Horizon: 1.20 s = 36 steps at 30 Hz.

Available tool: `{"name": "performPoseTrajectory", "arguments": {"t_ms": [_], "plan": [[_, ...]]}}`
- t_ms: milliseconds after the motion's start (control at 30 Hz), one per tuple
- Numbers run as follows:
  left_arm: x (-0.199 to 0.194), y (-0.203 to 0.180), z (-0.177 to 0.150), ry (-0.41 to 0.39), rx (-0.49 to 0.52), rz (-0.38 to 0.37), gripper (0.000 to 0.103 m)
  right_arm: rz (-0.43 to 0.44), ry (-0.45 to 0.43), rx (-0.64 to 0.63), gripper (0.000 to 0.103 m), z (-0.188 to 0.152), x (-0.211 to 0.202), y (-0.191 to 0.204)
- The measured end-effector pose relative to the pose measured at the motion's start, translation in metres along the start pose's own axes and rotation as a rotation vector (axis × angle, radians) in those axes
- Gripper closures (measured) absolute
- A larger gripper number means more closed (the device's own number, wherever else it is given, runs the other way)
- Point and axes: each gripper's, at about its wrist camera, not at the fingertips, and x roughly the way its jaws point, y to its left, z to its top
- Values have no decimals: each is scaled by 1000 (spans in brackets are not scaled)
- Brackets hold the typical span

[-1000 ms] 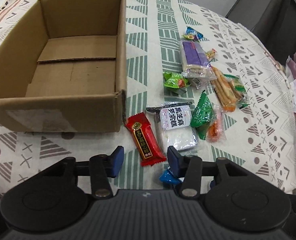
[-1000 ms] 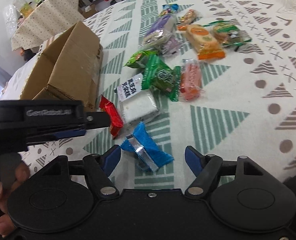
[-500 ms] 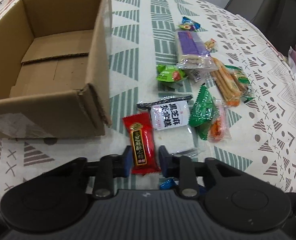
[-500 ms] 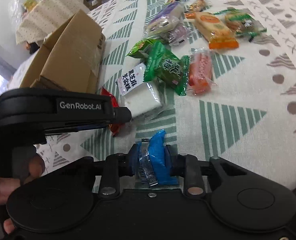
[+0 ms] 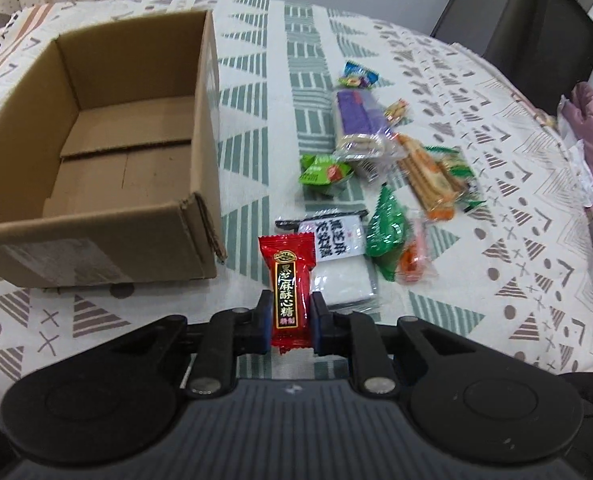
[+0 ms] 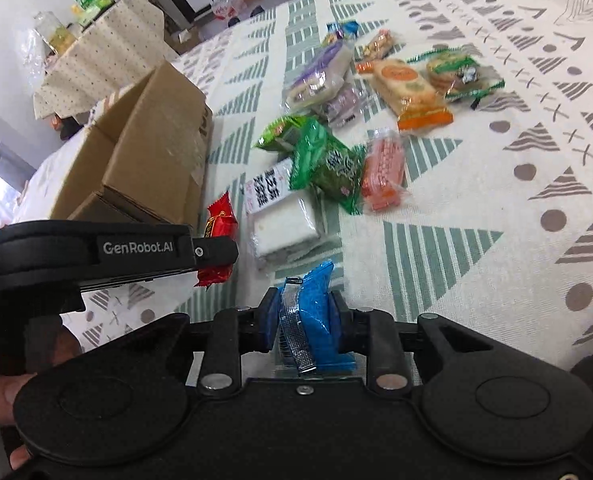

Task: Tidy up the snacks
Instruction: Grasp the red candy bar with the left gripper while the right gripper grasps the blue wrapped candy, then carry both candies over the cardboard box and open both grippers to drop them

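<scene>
Left gripper [image 5: 290,316]: jaws clamped on a red candy packet [image 5: 287,286], packet upright between the blue pads, lifted off the cloth. Right gripper [image 6: 302,320]: jaws pinched tight on a blue snack packet [image 6: 314,320], crumpled, silver seam showing.

Just beyond the left gripper: white cake packet [image 5: 338,258] on the patterned tablecloth [image 5: 496,300], green packet [image 5: 388,232] and pink packet [image 5: 414,258] beside it. Cardboard box [image 5: 108,152] to the left, open, on the cloth.

Left wrist view alone shows the box's bare interior. Right wrist view alone shows the blue packet, the left gripper from the side with the red packet in it, and a person's fingers [image 6: 0,394] on the handle.
</scene>
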Motion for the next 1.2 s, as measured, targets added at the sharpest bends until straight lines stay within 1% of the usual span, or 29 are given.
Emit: {"name": "performPoseTrajectory", "arguments": {"t_ms": [300,700,967,1200], "plan": [[-38,-2,5,-72,22,-28,86,-23,-83,-7,78,9,-27,10],[-77,14,16,-154,-10,-85,86,-24,-169,-44,78,25,-47,44],[-97,33,27,-207,-30,-75,86,-12,-230,-70,78,36,-55,67],[-107,58,35,-233,-61,-66,86,5,-250,-93,78,44,-52,87]]}}
